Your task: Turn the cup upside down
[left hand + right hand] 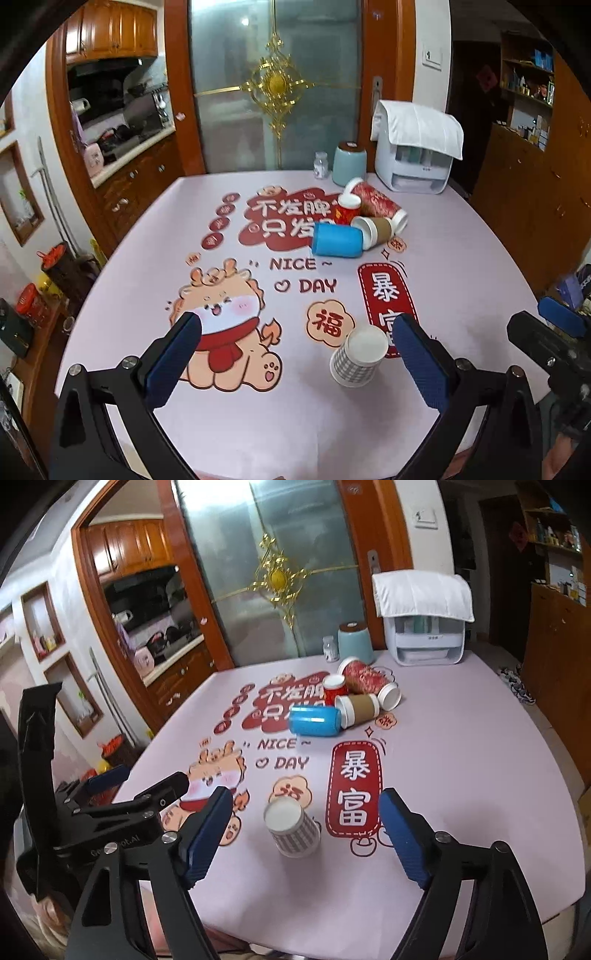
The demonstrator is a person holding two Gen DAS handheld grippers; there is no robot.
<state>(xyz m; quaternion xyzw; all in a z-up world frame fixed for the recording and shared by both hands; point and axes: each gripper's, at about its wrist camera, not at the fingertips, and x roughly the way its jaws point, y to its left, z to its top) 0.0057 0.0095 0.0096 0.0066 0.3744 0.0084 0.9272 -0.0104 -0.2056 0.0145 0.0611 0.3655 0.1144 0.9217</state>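
Note:
A grey-checked paper cup [356, 356] stands upside down on the pink printed table [258, 424], its white base up. It also shows in the right wrist view [293, 829]. My left gripper [295, 354] is open and empty, with the cup just inside its right finger [421, 360]. My right gripper [304, 834] is open and empty, the cup between its fingers but apart from both. The right gripper shows at the right edge of the left wrist view [554, 332]. The left gripper shows at the left of the right wrist view [140, 797].
Further back lie a blue cup [337, 240], a brown-sleeved cup [373, 229], a red patterned cup [376, 201] and a small red cup [347, 206]. A teal canister [349, 164], a small bottle [320, 165] and a white appliance [415, 155] stand at the far edge.

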